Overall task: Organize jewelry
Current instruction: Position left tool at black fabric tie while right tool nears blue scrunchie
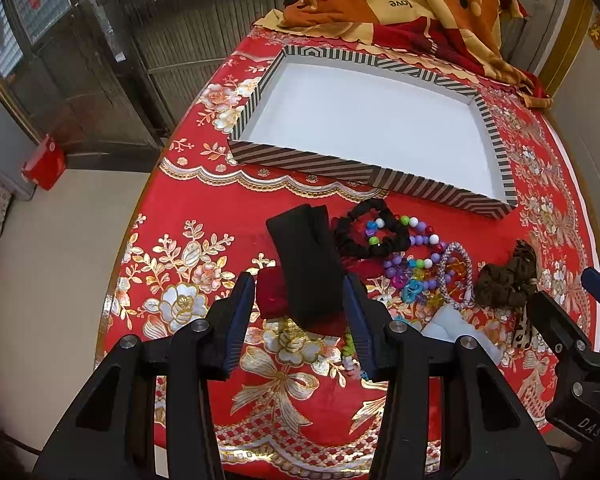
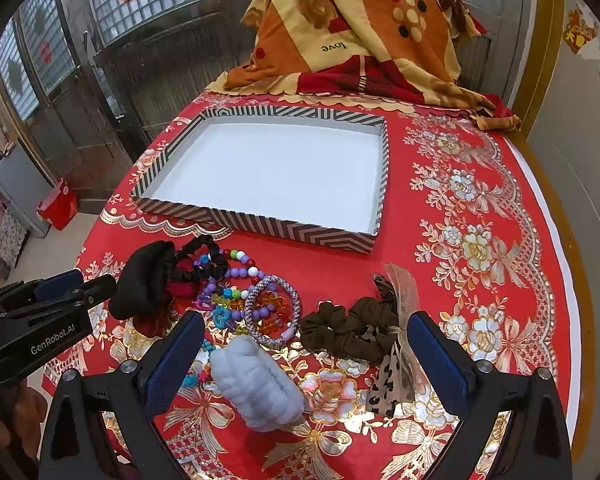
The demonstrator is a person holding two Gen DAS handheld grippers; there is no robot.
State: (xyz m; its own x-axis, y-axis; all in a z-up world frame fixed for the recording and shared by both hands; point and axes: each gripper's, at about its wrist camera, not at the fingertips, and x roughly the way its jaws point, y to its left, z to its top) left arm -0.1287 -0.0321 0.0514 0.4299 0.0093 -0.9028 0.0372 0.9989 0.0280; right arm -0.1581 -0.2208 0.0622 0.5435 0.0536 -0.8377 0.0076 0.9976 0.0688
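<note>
The left gripper (image 1: 300,312) is seen in the left wrist view with a black fabric pouch (image 1: 304,268) between its blue pads; the pads are pressed against the pouch's sides, so it is recorded as grasping the pouch. A red fabric piece (image 1: 271,294) lies under the pouch, just beside the left pad.

The right gripper (image 2: 306,356) is recorded as released, jaws spread wide. A pale blue fluffy scrunchie (image 2: 256,392) lies between its fingers, untouched by either pad.

The jewelry is heaped at centre frame on the red floral tablecloth (image 2: 480,216) of the surface: a black scrunchie (image 2: 204,264), a multicoloured bead bracelet (image 2: 240,268), a lilac woven bangle (image 2: 274,312), and a brown scrunchie (image 2: 352,328) to the right, touching a leopard-print bow (image 2: 388,384).

A striped shallow box (image 2: 260,224) with a white floor stands in the upper middle, its near edge close to the heap. Open cloth is noted right of the box, up to the surface's curved right edge. An orange patterned blanket (image 2: 360,28) is piled at the far edge.
</note>
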